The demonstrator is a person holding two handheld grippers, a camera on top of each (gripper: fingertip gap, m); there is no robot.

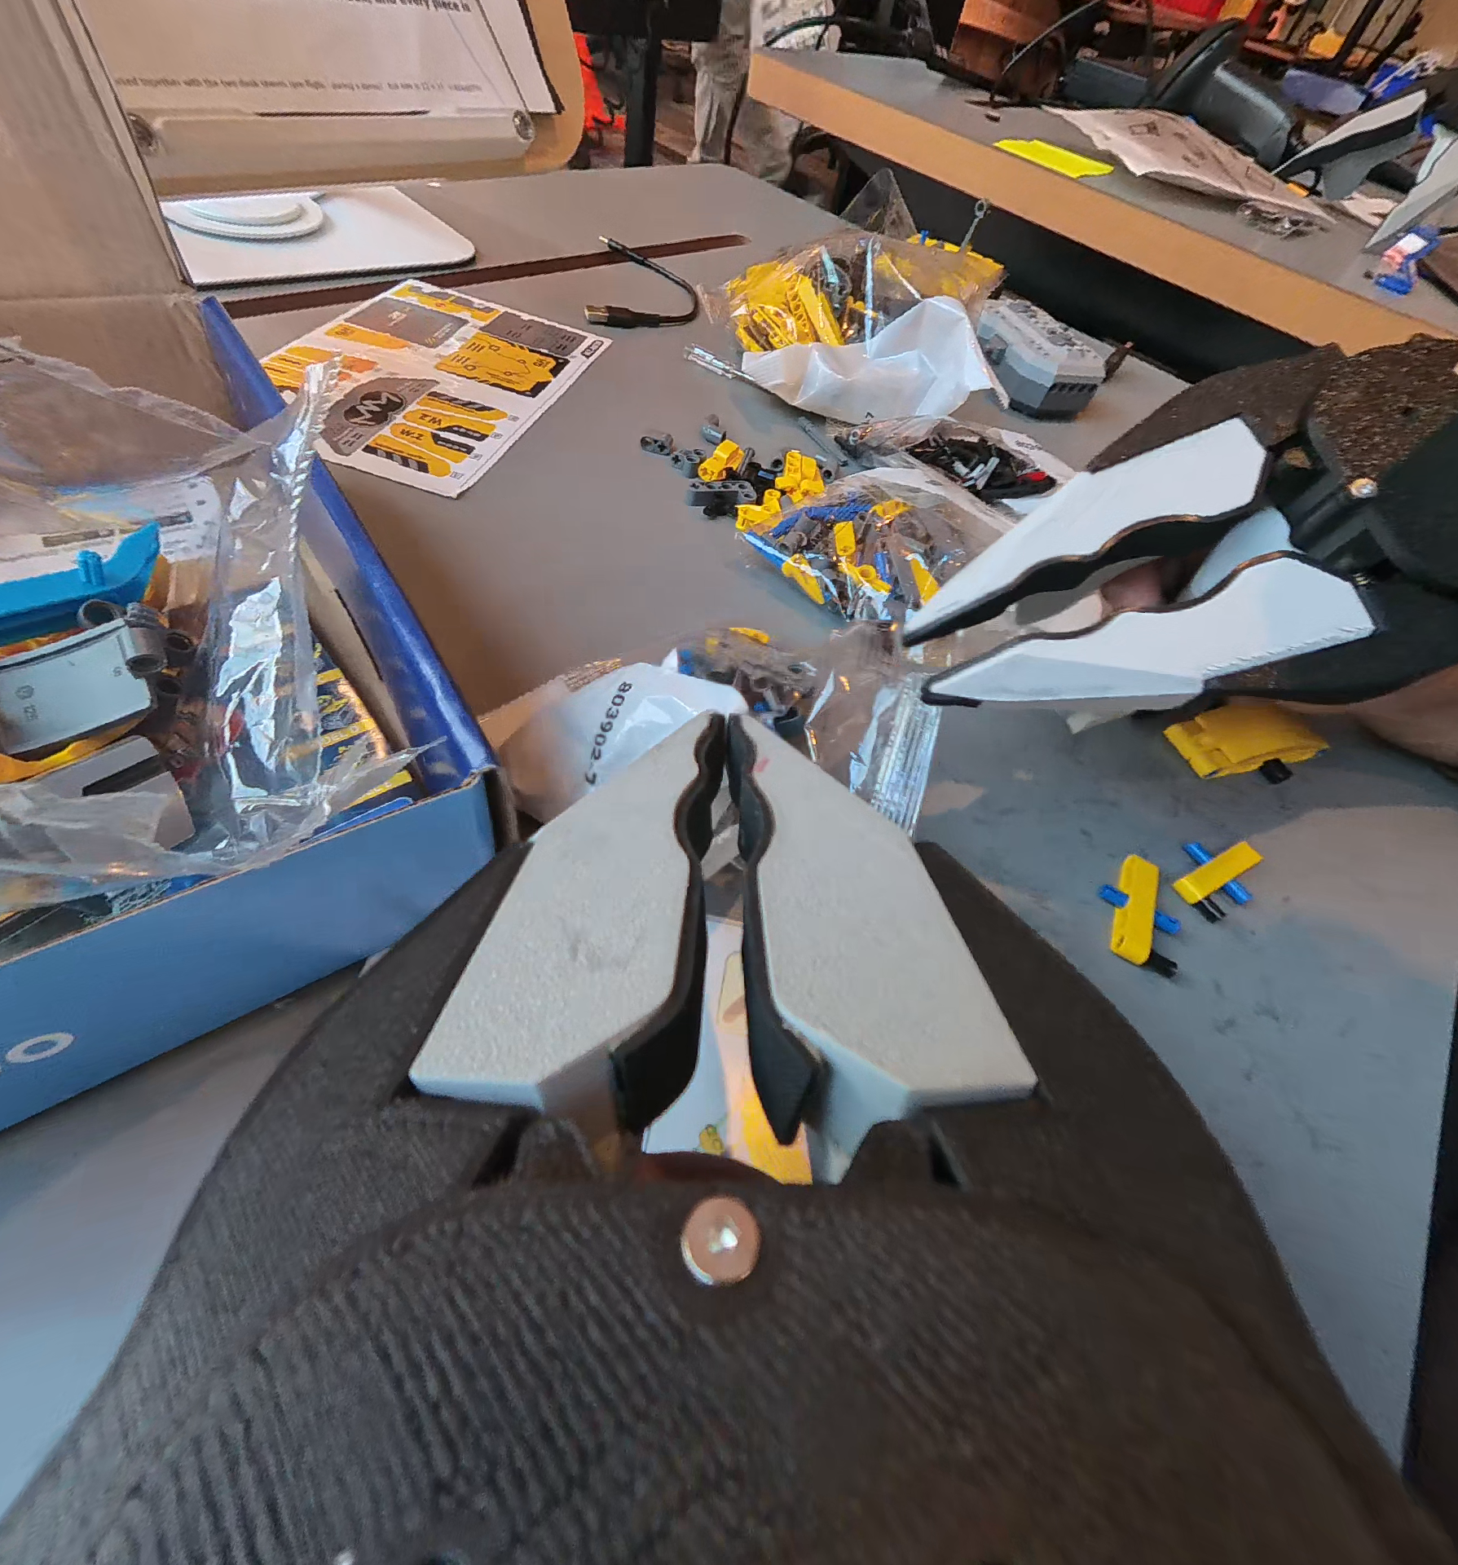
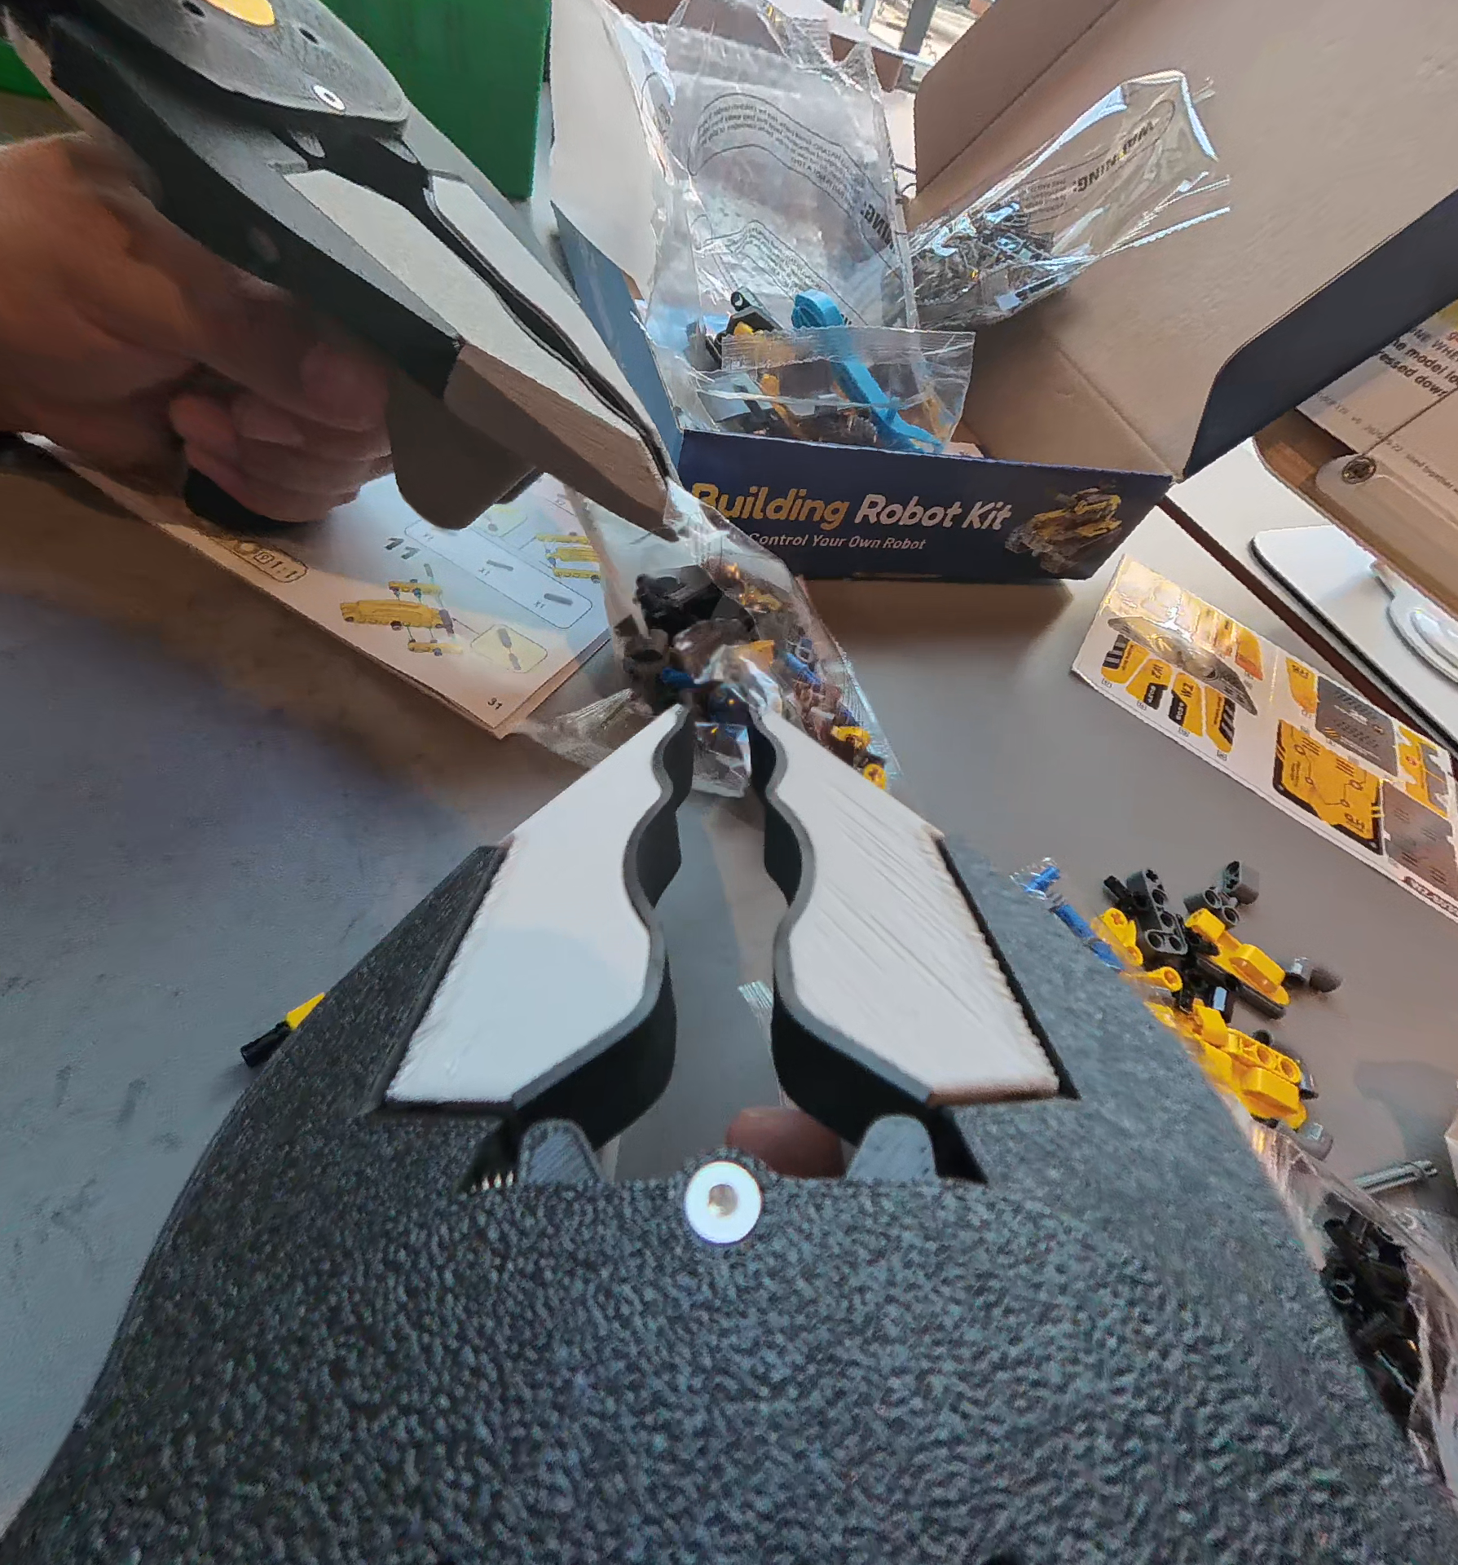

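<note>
A small clear bag of dark, blue and yellow parts hangs over the grey table. My left gripper is shut on the bag's top edge, and it enters the right wrist view from the upper left. The bag also shows in the left wrist view, just past the shut fingertips. My right gripper has its jaws a little apart, straddling the bag's lower end. In the left wrist view the right gripper comes in from the right, with the bag's clear edge between its tips.
An open blue kit box holding bags of parts stands at the left. A sticker sheet, a short black cable, more parts bags and loose pieces lie beyond. An instruction booklet lies under the left gripper. Two small yellow assemblies sit to the right. One gripper's finger ends stand about 6 cm off the other's.
</note>
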